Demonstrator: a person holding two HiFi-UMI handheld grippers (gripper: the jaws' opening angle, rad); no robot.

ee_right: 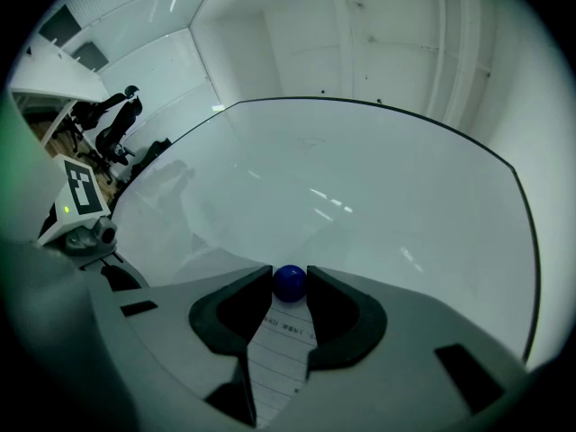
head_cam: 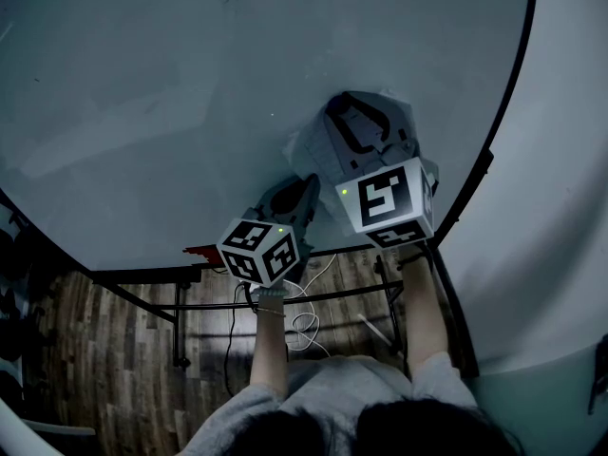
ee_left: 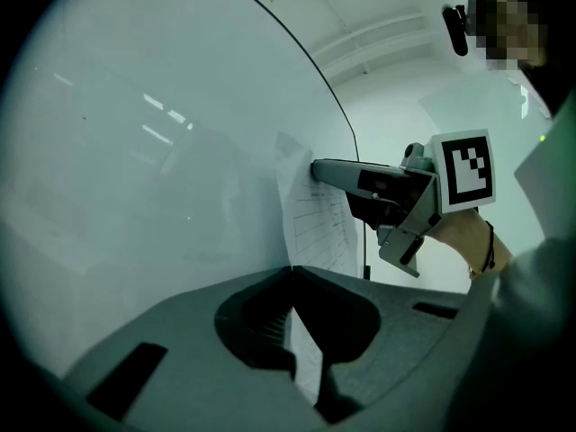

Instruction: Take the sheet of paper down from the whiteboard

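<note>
Pale whiteboard fills the head view, standing on a dark frame over a wooden floor. The sheet of paper hangs against it toward the board's 4 o'clock, lined and printed, and bows a little off the surface. A blue magnet pins it at the sheet's 12 o'clock edge. The right gripper has its jaws spread only as wide as that ball and pinches it between the tips. The left gripper, at the sheet's 7 o'clock, has its jaws pressed together on the paper's lower edge, and the sheet runs up from between them.

The paper looks light, thin and limp, so it would probably tear or crease if tugged while pinned. The magnet is small, round and smooth — likely slippery — and is best taken across its widest girth and drawn straight off the board. Once freed, the sheet would likely flop from its one held edge, so a bite well in from the corner seems wise.
</note>
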